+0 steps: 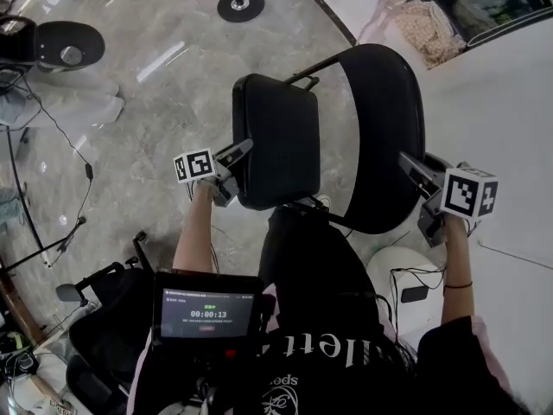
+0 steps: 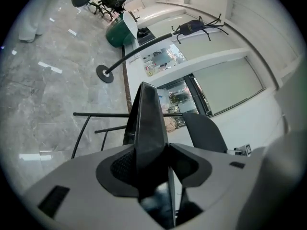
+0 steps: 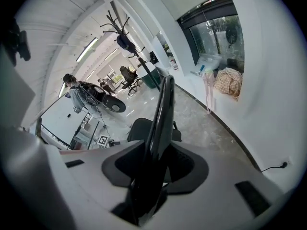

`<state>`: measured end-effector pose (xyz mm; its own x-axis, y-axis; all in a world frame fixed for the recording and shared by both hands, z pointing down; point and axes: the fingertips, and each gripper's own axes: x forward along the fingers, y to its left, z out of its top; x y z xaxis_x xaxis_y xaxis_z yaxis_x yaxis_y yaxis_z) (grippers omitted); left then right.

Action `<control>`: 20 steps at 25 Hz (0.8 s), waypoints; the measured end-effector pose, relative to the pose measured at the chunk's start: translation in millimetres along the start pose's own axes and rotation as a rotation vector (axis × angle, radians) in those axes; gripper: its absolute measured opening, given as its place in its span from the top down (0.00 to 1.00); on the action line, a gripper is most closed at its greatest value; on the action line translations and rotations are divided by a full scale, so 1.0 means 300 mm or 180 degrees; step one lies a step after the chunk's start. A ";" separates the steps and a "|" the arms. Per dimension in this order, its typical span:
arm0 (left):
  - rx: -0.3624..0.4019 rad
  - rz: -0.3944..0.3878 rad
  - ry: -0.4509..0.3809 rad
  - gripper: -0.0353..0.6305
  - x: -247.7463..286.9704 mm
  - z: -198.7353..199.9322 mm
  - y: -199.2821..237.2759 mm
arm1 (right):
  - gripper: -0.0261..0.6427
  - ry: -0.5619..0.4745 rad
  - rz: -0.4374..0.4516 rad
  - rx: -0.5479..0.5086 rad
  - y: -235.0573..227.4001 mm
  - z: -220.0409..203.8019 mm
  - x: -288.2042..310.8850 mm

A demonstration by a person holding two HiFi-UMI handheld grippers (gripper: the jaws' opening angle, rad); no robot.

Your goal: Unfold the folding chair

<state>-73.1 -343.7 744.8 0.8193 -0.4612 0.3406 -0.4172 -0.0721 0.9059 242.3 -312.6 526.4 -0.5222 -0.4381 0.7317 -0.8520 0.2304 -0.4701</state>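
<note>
The black folding chair stands in front of me in the head view, its padded seat on the left and its curved backrest on the right. My left gripper is at the seat's left edge. In the left gripper view the seat edge lies between the jaws of the left gripper; a gap shows on one side, so it is open. My right gripper is shut on the backrest's right edge, whose edge runs between its jaws. The chair's legs are mostly hidden.
Marble floor spreads to the left, with cables, a round black base of a stand and a black round seat. A white wall and ledge with a cloth pile close the right. A screen device hangs at my chest.
</note>
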 end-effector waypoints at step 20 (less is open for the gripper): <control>0.0184 0.0769 0.0199 0.47 -0.245 0.058 0.560 | 0.76 -0.0282 -0.0805 -0.0053 0.073 -0.091 0.255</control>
<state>-210.4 -337.3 867.6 0.7150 -0.4157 0.5621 -0.6242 -0.0176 0.7811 182.9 -317.4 585.5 -0.2881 -0.5578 0.7783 -0.9558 0.1179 -0.2693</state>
